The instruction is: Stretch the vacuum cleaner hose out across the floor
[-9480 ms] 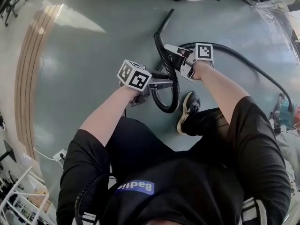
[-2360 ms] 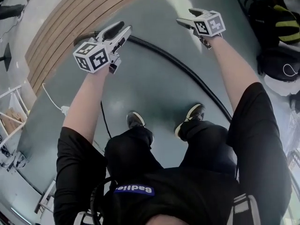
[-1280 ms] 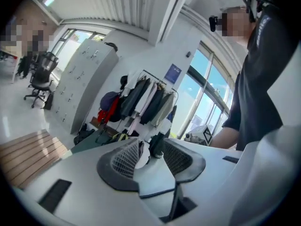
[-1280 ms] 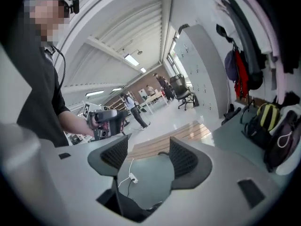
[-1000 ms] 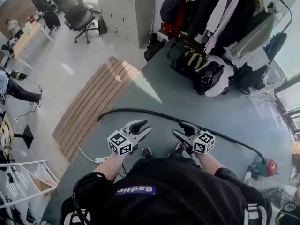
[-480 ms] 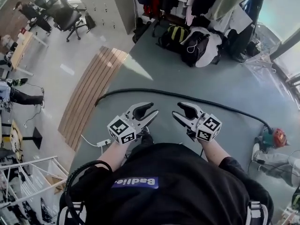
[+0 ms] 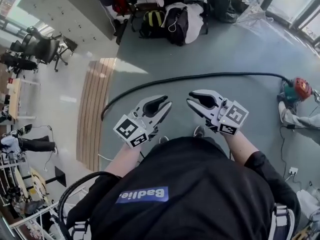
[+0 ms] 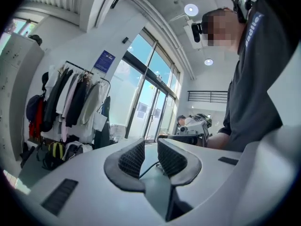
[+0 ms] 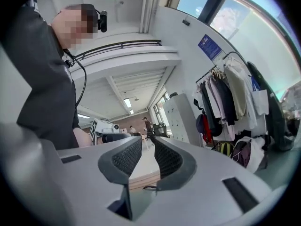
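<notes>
The black vacuum hose [image 7: 200, 76] lies stretched over the grey-green floor, from its free end [image 7: 102, 116] near the wooden strip to the teal and red vacuum cleaner [image 7: 296, 90] at the right. Both grippers are held up in front of my chest, far above the hose. The left gripper [image 7: 165, 105] [image 8: 150, 147] and the right gripper [image 7: 192, 98] [image 9: 148, 147] point level and lean toward each other. Their jaws have just been closing. Each pair now stands a narrow gap apart with nothing between the pads.
A wooden floor strip [image 7: 92, 114] runs along the left. Bags and hanging coats [image 7: 165, 19] fill the far wall. Office chairs [image 7: 42, 49] stand at the upper left. A thin white cable [image 7: 102, 158] lies near my feet, and a metal rack [image 7: 30, 224] is at the lower left.
Both grippers have risen and their jaws have narrowed. The head view has swung, so the vacuum cleaner now sits higher at the right. The hose lies as before.
</notes>
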`<act>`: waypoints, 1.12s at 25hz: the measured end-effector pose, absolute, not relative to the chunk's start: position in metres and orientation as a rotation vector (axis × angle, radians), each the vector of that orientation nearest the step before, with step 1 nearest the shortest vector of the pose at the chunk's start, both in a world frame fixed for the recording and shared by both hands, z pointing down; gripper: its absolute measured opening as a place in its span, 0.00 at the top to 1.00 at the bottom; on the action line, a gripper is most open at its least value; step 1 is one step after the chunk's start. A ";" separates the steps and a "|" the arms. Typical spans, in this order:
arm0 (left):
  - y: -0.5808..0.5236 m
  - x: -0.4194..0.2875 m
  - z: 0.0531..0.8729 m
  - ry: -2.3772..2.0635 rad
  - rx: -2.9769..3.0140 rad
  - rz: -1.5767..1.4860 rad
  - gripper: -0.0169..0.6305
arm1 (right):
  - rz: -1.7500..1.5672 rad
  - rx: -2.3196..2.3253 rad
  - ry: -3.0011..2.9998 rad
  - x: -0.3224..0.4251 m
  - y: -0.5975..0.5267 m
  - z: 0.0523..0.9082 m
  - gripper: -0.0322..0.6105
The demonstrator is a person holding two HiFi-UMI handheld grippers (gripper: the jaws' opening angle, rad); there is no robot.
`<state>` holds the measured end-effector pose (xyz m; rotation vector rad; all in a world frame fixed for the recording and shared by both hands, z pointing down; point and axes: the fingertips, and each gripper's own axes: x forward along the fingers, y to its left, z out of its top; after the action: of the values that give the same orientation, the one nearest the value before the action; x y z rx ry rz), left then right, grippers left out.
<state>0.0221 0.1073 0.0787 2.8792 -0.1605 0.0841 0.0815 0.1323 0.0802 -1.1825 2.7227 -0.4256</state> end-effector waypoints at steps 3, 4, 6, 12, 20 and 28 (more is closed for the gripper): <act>0.140 0.013 0.077 -0.004 2.915 0.084 0.85 | -0.406 -1.277 2.693 0.064 0.160 0.071 0.83; 0.147 0.004 0.074 0.038 2.926 0.077 0.86 | -0.399 -1.307 2.688 0.056 0.168 0.069 0.84; 0.155 -0.020 0.073 0.078 2.934 0.065 0.89 | -0.398 -1.356 2.696 0.036 0.177 0.068 0.87; 0.168 -0.075 0.084 0.148 2.913 0.078 0.96 | -0.418 -1.392 2.700 -0.023 0.192 0.063 0.94; 0.193 -0.081 0.063 0.076 2.906 0.062 0.96 | -0.415 -1.315 2.755 -0.063 0.234 0.046 0.94; 0.209 -0.060 0.061 0.068 2.910 0.090 0.96 | -0.396 -1.304 2.744 -0.053 0.253 0.048 0.94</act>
<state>-0.0604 0.2090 0.0606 2.9102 0.0683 0.0896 -0.0529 0.2533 0.0477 -1.3039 2.7444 -0.3959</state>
